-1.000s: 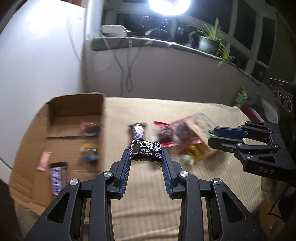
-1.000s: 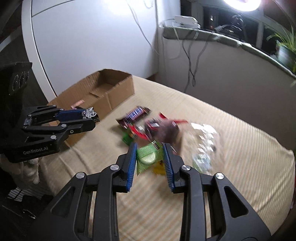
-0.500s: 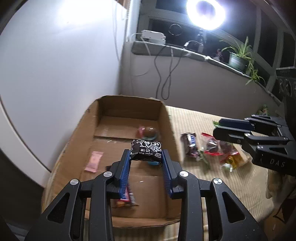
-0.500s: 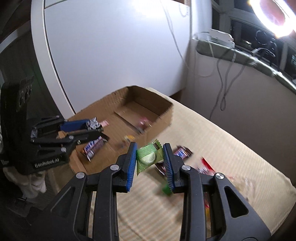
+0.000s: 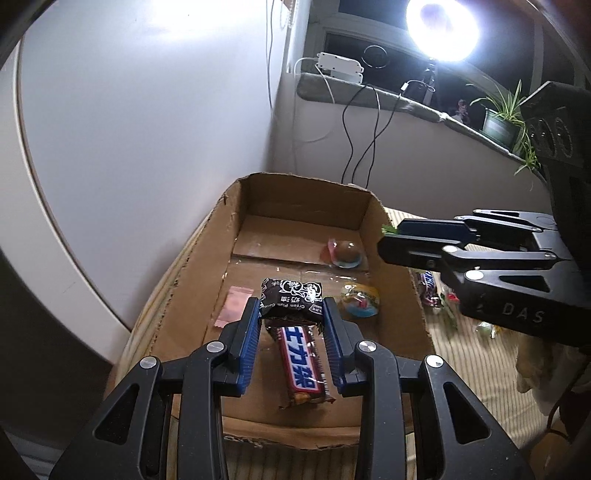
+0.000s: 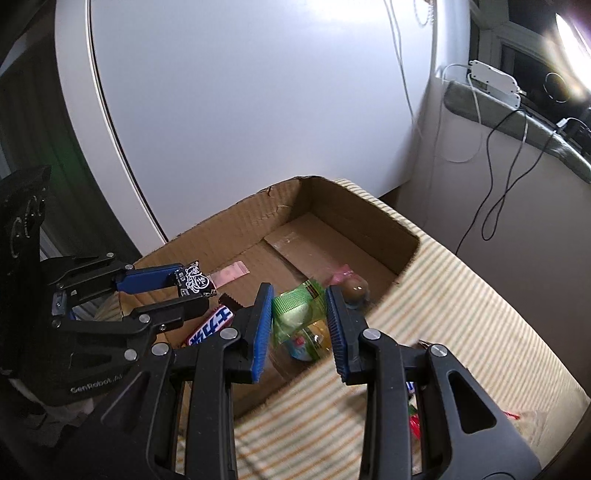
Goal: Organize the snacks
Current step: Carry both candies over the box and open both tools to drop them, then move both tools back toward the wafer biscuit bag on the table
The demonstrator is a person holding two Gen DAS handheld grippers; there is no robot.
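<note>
Black plum candy packet (image 5: 290, 303), light and crinkly, sits pinched by its sides in your left gripper (image 5: 290, 325) above the cardboard box (image 5: 369, 206); your right gripper (image 6: 300, 325) clamps the soft green snack pouch (image 6: 298, 310).

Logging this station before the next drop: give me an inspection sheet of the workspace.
Surface: striped cloth under an open cardboard box.
Job's things: in the box, a pink wrapper, a chocolate bar, a brown-topped jelly cup and a colourful cup.
Clutter: loose snacks on the cloth right of the box.
Grippers: left gripper jaws clamp a black plum candy pack over the box; right gripper jaws clamp a green packet over the box edge.
Cables: black and white leads hang from the sill.
Surroundings: ring light, potted plant, white wall.
</note>
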